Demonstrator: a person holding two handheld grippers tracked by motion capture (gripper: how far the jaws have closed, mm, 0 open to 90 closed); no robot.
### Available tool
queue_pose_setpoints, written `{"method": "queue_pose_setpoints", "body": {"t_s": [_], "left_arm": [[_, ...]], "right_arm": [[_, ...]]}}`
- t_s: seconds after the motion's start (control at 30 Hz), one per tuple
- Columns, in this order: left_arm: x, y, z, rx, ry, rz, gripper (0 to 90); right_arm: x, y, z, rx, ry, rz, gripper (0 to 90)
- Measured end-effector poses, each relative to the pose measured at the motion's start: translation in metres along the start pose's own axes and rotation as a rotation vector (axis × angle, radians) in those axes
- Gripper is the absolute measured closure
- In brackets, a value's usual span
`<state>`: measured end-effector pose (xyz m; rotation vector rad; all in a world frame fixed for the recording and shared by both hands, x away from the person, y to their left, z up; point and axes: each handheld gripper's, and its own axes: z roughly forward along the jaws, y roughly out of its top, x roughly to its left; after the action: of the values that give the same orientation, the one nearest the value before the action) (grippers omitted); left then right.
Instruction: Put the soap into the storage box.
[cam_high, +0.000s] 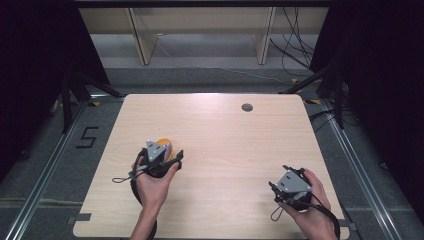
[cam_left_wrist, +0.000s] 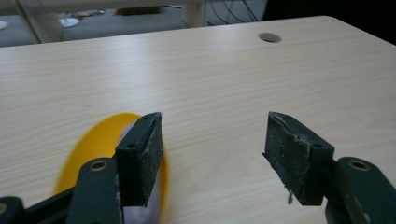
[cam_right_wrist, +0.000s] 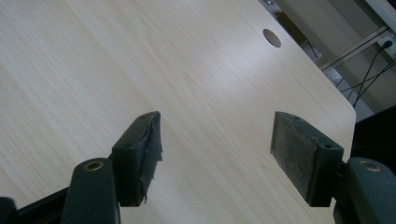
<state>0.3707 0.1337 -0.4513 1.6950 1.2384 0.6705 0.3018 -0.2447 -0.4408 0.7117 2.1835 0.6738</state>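
A round yellow object lies on the left half of the light wooden table. My left gripper is held in a hand right over its near side. In the left gripper view the yellow object is blurred, looks like a ring with a pale centre, and sits behind the left jaw. That gripper is open, with bare table between the jaws. My right gripper hovers near the front right of the table, held in the other hand. It is open with nothing between the jaws.
A small round cable hole sits near the table's far edge, right of centre. Wooden shelf legs and loose cables stand on the floor beyond the table. Metal floor rails run along both sides. Dark curtains flank the area.
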Motion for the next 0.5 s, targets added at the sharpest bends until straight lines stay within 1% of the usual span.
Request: {"method": "queue_pose_setpoints", "body": {"t_s": [0.03,0.07,0.1,0.17,0.23,0.27,0.3,0.33,0.37,0.4,0.47,0.5], "left_arm": [[-0.006,0.0,0.002,0.01,-0.017,0.01,36.4],[-0.011,-0.001,0.003,0.02,-0.038,0.021,36.3],[-0.018,-0.001,0.006,0.027,-0.057,0.033,36.2],[-0.027,-0.001,0.009,0.039,-0.089,0.057,36.1],[-0.038,0.001,0.013,0.065,-0.12,0.092,35.9],[-0.043,0.003,0.015,0.083,-0.142,0.113,35.8],[-0.047,0.004,0.018,0.107,-0.173,0.131,35.8],[-0.051,0.006,0.02,0.14,-0.205,0.156,35.8],[-0.055,0.008,0.023,0.161,-0.226,0.175,35.5],[-0.058,0.01,0.025,0.175,-0.242,0.212,35.1],[-0.064,0.014,0.028,0.193,-0.255,0.243,34.5],[-0.067,0.017,0.029,0.203,-0.265,0.254,34.1]], "right_arm": [[0.0,0.0,0.0,-0.003,-0.004,0.002,34.3],[-0.001,0.0,0.0,-0.006,0.001,-0.016,34.3],[-0.001,0.0,0.0,-0.007,0.003,-0.015,34.3],[-0.001,-0.001,0.0,-0.008,0.003,-0.015,34.3],[-0.002,-0.001,0.0,-0.006,0.001,-0.011,34.2],[-0.002,-0.001,0.0,-0.006,0.003,-0.009,34.2],[-0.002,-0.002,0.0,-0.009,0.005,-0.011,34.2],[-0.002,-0.002,0.0,-0.008,0.003,-0.016,34.2],[-0.003,-0.002,0.0,-0.009,0.003,-0.015,34.2],[-0.003,-0.002,0.0,-0.01,0.001,-0.011,34.2],[-0.002,-0.003,0.0,-0.002,0.006,0.012,34.2],[-0.003,-0.003,0.0,-0.004,0.007,0.012,34.2]]}}
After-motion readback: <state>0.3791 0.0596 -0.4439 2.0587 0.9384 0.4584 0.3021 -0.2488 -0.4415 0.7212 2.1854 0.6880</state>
